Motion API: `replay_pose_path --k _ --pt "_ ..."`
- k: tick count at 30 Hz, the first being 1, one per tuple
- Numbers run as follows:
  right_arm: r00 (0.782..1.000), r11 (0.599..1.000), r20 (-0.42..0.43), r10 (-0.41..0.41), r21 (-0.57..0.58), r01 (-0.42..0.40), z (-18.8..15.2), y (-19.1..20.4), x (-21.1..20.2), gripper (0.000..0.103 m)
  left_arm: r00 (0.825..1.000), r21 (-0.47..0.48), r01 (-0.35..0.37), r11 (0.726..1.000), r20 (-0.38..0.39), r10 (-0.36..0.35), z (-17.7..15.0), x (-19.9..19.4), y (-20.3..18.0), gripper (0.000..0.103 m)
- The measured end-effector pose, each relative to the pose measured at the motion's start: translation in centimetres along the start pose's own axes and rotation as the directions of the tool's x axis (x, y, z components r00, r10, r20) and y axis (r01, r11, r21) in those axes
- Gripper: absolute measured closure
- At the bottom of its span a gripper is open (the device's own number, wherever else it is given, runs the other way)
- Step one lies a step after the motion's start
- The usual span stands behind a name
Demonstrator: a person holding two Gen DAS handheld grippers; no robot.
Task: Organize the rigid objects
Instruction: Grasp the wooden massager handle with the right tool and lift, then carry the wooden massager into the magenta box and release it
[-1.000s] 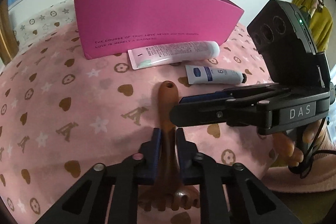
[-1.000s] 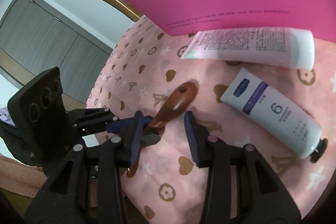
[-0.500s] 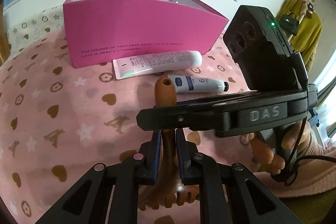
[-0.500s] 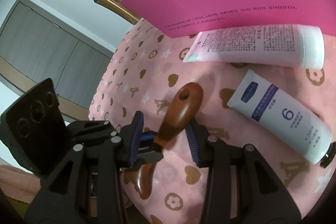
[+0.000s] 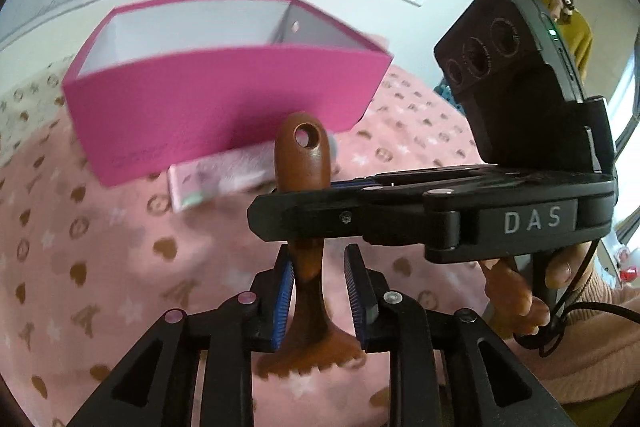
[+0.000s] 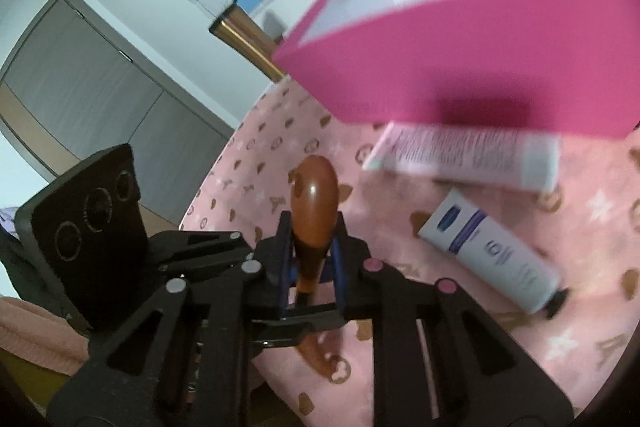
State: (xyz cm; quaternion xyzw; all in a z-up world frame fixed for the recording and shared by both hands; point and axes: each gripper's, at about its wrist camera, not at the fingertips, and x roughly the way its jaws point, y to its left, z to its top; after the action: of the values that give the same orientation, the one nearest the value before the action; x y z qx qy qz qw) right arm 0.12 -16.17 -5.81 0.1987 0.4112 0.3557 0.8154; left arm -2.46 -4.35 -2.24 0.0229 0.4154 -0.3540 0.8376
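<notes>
A brown wooden comb (image 5: 306, 163) with a hole in its handle stands upright above the pink bedspread. My right gripper (image 6: 311, 247) is shut on the comb's handle (image 6: 314, 199); it crosses the left wrist view as a black bar (image 5: 400, 215). My left gripper (image 5: 320, 291) is open, its blue pads either side of the comb's neck with a gap on the right. The open pink box (image 5: 224, 91) stands behind, also in the right wrist view (image 6: 472, 83).
A pink-white tube (image 6: 468, 157) lies against the box front. A white and blue tube (image 6: 492, 259) lies nearer, to the right. The patterned bedspread (image 5: 100, 247) covers the surface. A wall map and sockets are behind.
The right gripper has closed on the comb handle and the left gripper has opened. The comb has risen and tilted upright, closer to the box.
</notes>
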Motion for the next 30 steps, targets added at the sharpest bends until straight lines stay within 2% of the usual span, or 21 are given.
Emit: replay_pose_path --k 9,14,21,26,30 --pt "0.991 0.998 0.12 -0.054 -0.024 0.057 2.8 0.4 -5.3 0.085 0.996 0.065 0.059 0.996 0.069 -0.063 4.9 -0.4 -2.2 0.079" --pt "0.976 0.993 0.199 -0.092 -0.053 0.104 5.4 0.7 -8.4 0.085 0.993 0.102 0.044 0.994 0.107 -0.054 8.6 -0.2 -3.4 0.079" --pt "0.951 0.986 0.282 -0.129 -0.062 0.152 10.0 0.0 -11.9 0.085 0.987 0.093 0.037 0.995 0.153 -0.051 13.8 1.5 -2.6 0.079" --pt "0.942 0.982 0.305 -0.144 -0.072 0.173 13.2 -0.6 -12.9 0.085 0.982 0.09 0.006 0.996 0.19 -0.024 16.8 1.7 -2.1 0.079" --pt "0.94 0.978 0.293 -0.173 -0.065 0.2 15.1 -1.5 -12.1 0.085 0.985 0.069 0.002 0.998 0.17 -0.014 18.6 3.4 -1.3 0.079"
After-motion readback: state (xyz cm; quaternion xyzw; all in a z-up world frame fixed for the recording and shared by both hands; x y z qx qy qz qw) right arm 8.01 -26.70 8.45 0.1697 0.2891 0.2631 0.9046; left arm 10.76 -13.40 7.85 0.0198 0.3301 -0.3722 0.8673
